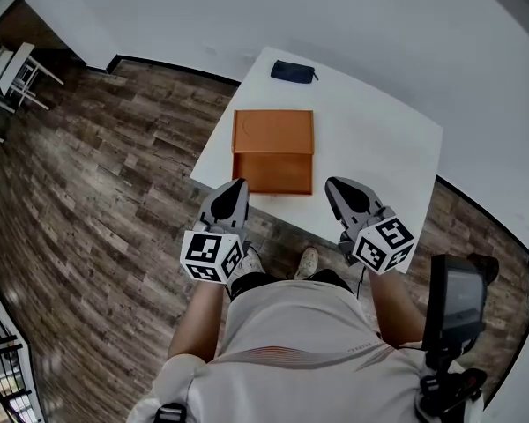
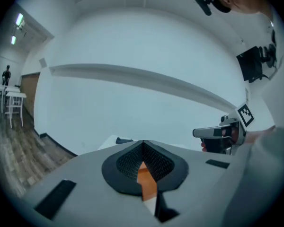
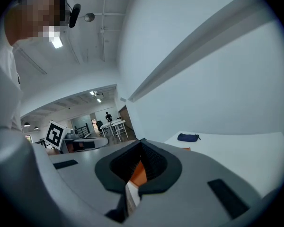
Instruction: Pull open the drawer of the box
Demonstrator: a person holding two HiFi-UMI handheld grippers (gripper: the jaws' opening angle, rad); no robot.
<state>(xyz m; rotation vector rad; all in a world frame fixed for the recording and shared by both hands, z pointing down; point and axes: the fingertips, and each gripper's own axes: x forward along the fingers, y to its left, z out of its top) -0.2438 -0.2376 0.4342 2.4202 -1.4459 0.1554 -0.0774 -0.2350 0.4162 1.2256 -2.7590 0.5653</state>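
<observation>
An orange box lies on the white table, close to its near edge, with a seam across its width. My left gripper hangs just before the box's near left corner, jaws shut and nothing between them. My right gripper hangs at the near right corner, likewise shut and empty. Neither touches the box. In the left gripper view the jaws meet at the left gripper's tip, with a strip of the orange box showing below. In the right gripper view the right gripper's tip is closed too, above a sliver of orange box.
A dark blue pouch lies at the table's far edge, also seen as the pouch in the right gripper view. Wood floor lies left of the table. White walls stand behind. A black device on a stand is at my right.
</observation>
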